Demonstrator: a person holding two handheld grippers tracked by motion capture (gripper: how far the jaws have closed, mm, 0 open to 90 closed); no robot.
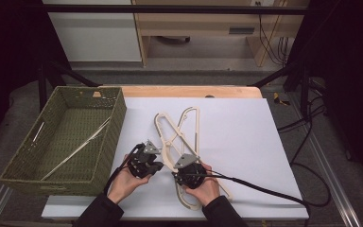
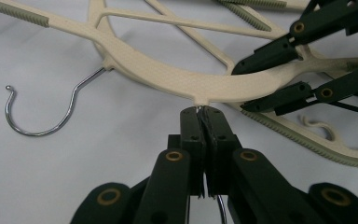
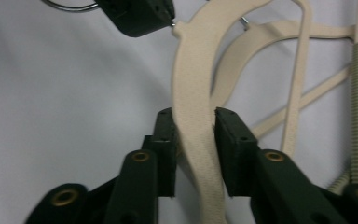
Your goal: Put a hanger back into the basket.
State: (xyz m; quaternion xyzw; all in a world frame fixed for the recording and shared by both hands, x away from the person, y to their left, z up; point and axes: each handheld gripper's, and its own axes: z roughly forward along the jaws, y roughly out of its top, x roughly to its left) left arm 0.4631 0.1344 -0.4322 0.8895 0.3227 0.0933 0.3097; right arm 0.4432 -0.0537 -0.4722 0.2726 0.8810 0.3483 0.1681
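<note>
Two cream plastic hangers lie crossed on the white sheet. My left gripper is shut on the metal hook wire of the nearer hanger, right at its neck. My right gripper has its pads pressed against both sides of that same hanger's curved arm, close to the neck. The left gripper view also takes in those right jaws at its upper right. The second hanger lies flat, its steel hook free on the sheet.
A green woven basket stands at the left edge of the sheet with thin pale rods inside. A black cable trails from the right gripper to the right. Table frame bars and more cables lie beyond the sheet.
</note>
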